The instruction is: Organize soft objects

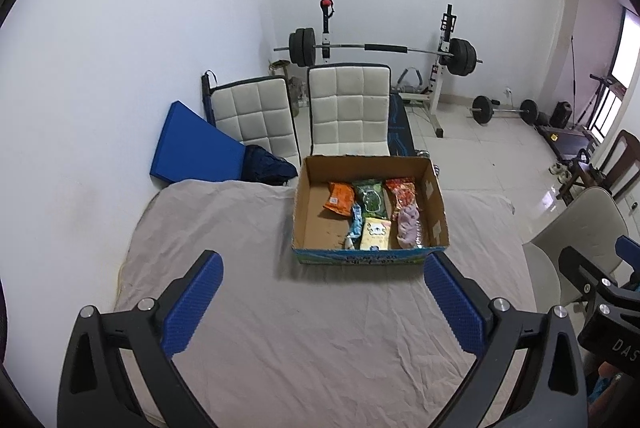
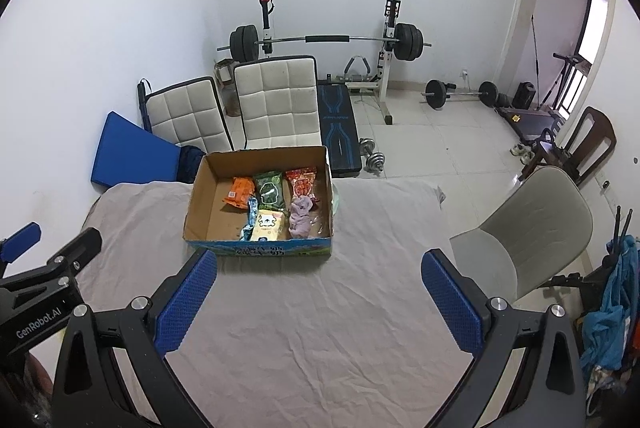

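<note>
My left hand-held gripper [image 1: 320,302] wide, empty; my right hand-held gripper [image 2: 318,302] wide, empty; both above cloth-covered bench [image 2: 300,328]; snack packets [image 2: 269,193] inside cardboard box [image 2: 202,195].

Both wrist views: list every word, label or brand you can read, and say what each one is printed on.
"GenRobot.AI": on the black body of the left hand-held gripper, seen in the right wrist view.
"DAS", cut off at the frame edge: on the black body of the right hand-held gripper, seen in the left wrist view.
Print on the cardboard box front strip: too blurred to read.
Snack packets inside the box: print too small to read.
</note>
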Demonstrator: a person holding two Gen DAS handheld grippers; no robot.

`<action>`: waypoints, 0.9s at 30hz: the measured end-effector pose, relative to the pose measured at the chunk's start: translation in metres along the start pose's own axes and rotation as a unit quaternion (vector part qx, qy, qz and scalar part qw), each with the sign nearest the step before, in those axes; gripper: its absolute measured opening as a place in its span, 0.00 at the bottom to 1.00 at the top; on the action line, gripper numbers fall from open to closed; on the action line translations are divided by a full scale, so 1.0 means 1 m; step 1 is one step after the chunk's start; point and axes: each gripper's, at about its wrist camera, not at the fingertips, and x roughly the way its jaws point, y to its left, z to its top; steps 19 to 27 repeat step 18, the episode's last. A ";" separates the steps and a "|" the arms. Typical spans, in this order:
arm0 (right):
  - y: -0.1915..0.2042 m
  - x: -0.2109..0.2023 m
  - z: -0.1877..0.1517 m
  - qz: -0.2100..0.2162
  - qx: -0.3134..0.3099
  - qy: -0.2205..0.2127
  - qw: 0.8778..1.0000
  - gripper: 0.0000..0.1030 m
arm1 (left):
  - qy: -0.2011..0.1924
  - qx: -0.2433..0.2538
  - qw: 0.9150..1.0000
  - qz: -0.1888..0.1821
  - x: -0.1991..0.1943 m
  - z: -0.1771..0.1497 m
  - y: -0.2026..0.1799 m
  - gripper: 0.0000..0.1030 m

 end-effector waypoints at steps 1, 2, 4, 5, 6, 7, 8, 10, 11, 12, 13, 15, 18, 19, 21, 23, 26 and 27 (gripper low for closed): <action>0.000 0.000 0.001 0.000 0.000 -0.001 1.000 1.00 | -0.003 -0.002 1.000 0.000 0.000 0.000 0.001 1.00; 0.001 0.000 0.001 0.000 -0.001 -0.001 1.000 1.00 | -0.005 -0.004 1.000 -0.001 -0.001 0.001 0.002 1.00; 0.002 0.000 0.001 0.000 -0.001 -0.002 1.000 1.00 | -0.007 -0.004 1.000 0.000 -0.001 0.002 0.003 1.00; 0.002 0.000 0.002 0.000 -0.002 -0.003 1.000 1.00 | -0.008 -0.003 1.000 0.001 -0.001 0.003 0.003 1.00; 0.002 0.001 0.003 -0.001 -0.002 -0.003 1.000 1.00 | -0.008 -0.003 1.000 0.000 -0.001 0.003 0.003 1.00; 0.003 0.001 0.003 -0.002 -0.001 -0.004 1.000 1.00 | -0.008 -0.003 1.000 0.000 -0.001 0.003 0.003 1.00; 0.003 0.001 0.004 -0.002 -0.001 -0.004 1.000 1.00 | -0.008 -0.003 1.000 0.000 -0.001 0.003 0.003 1.00; 0.004 0.001 0.005 -0.002 -0.001 -0.005 1.000 1.00 | -0.008 -0.002 1.000 0.000 -0.001 0.004 0.003 1.00; 0.004 0.001 0.006 -0.002 -0.001 -0.005 1.000 1.00 | -0.008 -0.003 1.000 0.000 -0.001 0.003 0.003 1.00; 0.004 0.001 0.007 -0.003 0.000 -0.005 1.000 1.00 | -0.009 -0.003 1.000 -0.001 -0.001 0.003 0.003 1.00; 0.004 0.001 0.007 -0.002 0.000 -0.005 1.000 1.00 | -0.010 -0.004 1.000 -0.001 -0.002 0.003 0.003 1.00; 0.004 0.001 0.007 -0.003 -0.002 -0.005 1.000 1.00 | -0.014 -0.006 1.000 -0.003 -0.002 0.003 0.003 1.00; 0.004 0.001 0.007 -0.001 0.000 -0.005 1.000 1.00 | -0.017 -0.009 1.000 -0.004 -0.003 0.003 0.004 1.00; 0.004 0.001 0.007 -0.001 0.000 -0.005 1.000 1.00 | -0.017 -0.009 1.000 -0.004 -0.003 0.003 0.004 1.00; 0.004 0.001 0.007 -0.001 0.000 -0.005 1.000 1.00 | -0.017 -0.009 1.000 -0.004 -0.003 0.003 0.004 1.00; 0.004 0.001 0.007 -0.001 0.000 -0.005 1.000 1.00 | -0.017 -0.009 1.000 -0.004 -0.003 0.003 0.004 1.00; 0.004 0.001 0.007 -0.001 0.000 -0.005 1.000 1.00 | -0.017 -0.009 1.000 -0.004 -0.003 0.003 0.004 1.00; 0.004 0.001 0.007 -0.001 0.000 -0.005 1.000 1.00 | -0.017 -0.009 1.000 -0.004 -0.003 0.003 0.004 1.00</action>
